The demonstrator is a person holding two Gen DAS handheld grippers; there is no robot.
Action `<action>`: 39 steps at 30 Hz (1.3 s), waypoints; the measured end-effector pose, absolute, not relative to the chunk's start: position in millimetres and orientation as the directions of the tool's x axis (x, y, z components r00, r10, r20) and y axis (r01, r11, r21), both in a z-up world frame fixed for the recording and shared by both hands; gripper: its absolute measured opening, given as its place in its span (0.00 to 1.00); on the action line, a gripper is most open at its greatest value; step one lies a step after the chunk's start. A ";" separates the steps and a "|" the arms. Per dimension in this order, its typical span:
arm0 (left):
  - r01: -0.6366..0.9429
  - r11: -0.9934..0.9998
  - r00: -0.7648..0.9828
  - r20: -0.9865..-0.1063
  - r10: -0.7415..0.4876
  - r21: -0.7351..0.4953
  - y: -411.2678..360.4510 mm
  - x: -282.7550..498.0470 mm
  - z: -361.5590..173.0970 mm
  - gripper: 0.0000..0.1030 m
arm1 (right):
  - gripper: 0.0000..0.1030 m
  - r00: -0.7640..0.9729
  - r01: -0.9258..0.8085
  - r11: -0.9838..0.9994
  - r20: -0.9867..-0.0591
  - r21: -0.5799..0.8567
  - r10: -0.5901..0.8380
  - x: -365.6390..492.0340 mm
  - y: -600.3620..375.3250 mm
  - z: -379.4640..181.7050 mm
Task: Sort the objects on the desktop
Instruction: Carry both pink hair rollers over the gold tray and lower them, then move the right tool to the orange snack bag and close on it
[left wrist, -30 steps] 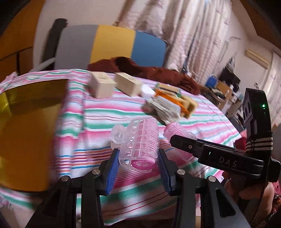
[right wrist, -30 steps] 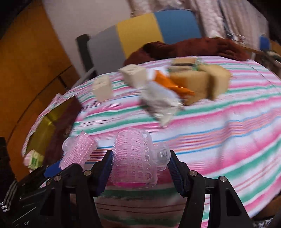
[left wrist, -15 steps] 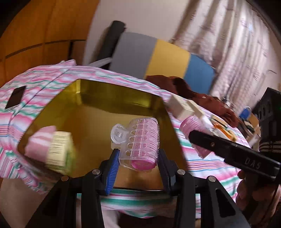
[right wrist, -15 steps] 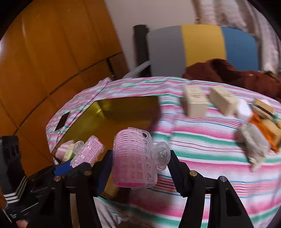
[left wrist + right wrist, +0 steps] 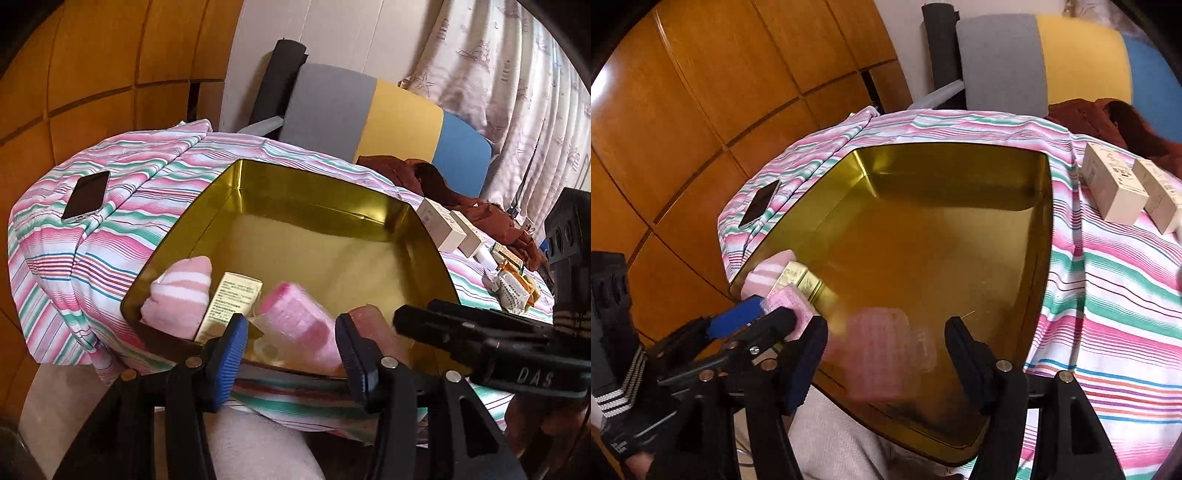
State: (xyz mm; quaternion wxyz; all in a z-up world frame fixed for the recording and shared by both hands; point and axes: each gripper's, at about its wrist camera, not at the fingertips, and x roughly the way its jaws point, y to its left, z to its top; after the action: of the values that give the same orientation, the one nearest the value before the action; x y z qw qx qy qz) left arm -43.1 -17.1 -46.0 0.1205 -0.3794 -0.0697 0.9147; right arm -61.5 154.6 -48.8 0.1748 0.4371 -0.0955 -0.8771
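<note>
- Hair rollers, one per gripper, are what I am sorting: the left gripper (image 5: 291, 343) has just been opening, and its roller (image 5: 295, 325) sits blurred between the blue pads, which stand clear of it, so it looks released over the near edge of the gold tin (image 5: 317, 192).
- My right gripper (image 5: 886, 354) has likewise just been opening; its roller (image 5: 882, 354) is a pink smear between spread jaws, apparently dropping free above the tin's near edge.
- Already inside, at the near-left corner, lie a pink striped sock roll (image 5: 181, 291) and a small yellow-green box (image 5: 232, 302), touching each other.
- Risk, as I judge it: both rollers leave close to the tin's near rim, which overhangs the table's front edge. One could bounce off the rim or the box and go over the edge to the floor.
- The two grippers are just beside each other, so a roller could also catch on the neighbouring finger.
- Only the left view shows the small clutter (image 5: 513, 288) still on the striped tablecloth (image 5: 92, 258) past the tin's right edge.
- The right view shows the tin's wide bare floor, and more clearly the two cream boxes (image 5: 1115, 188) near its far-right corner. Both show a phone (image 5: 86, 195) by the table's left edge.
</note>
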 end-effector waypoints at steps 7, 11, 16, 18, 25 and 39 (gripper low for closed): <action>-0.116 -0.963 -0.721 -0.646 0.251 -0.244 -30.6 -46.3 -39.4 0.49 | 0.65 -0.595 0.158 -0.931 -0.721 0.328 -0.355 -57.3 176.9 -45.5; -0.076 -0.973 -0.744 -0.637 0.201 -0.218 -34.1 -56.8 -34.6 0.49 | 0.64 -0.604 0.156 -0.932 -0.715 0.327 -0.352 -54.3 179.7 -41.6; -0.086 -0.986 -0.716 -0.679 0.160 -0.142 -22.9 -63.8 -38.9 0.48 | 0.64 -0.606 0.165 -0.931 -0.712 0.324 -0.355 -51.7 180.2 -40.7; -0.109 -0.986 -0.704 -0.691 0.165 -0.125 -16.2 -61.2 -41.4 0.47 | 0.64 -0.606 0.166 -0.929 -0.709 0.330 -0.360 -50.8 181.7 -41.0; -0.123 -0.991 -0.736 -0.665 0.128 -0.054 -3.9 -44.2 -36.8 0.47 | 0.65 -0.612 0.188 -0.923 -0.695 0.335 -0.377 -44.3 183.7 -41.1; -0.238 -0.945 -0.800 -0.507 0.322 -0.224 26.8 -20.2 -5.0 0.55 | 1.00 -0.807 0.102 -0.962 -0.544 0.254 -0.229 -1.8 231.4 -20.6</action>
State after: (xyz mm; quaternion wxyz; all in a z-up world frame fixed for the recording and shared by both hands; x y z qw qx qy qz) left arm -20.2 26.8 -5.0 0.1481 -0.2796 -0.0744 0.9457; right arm -1.8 231.4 -20.6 0.0876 0.2981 -0.1068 -0.9445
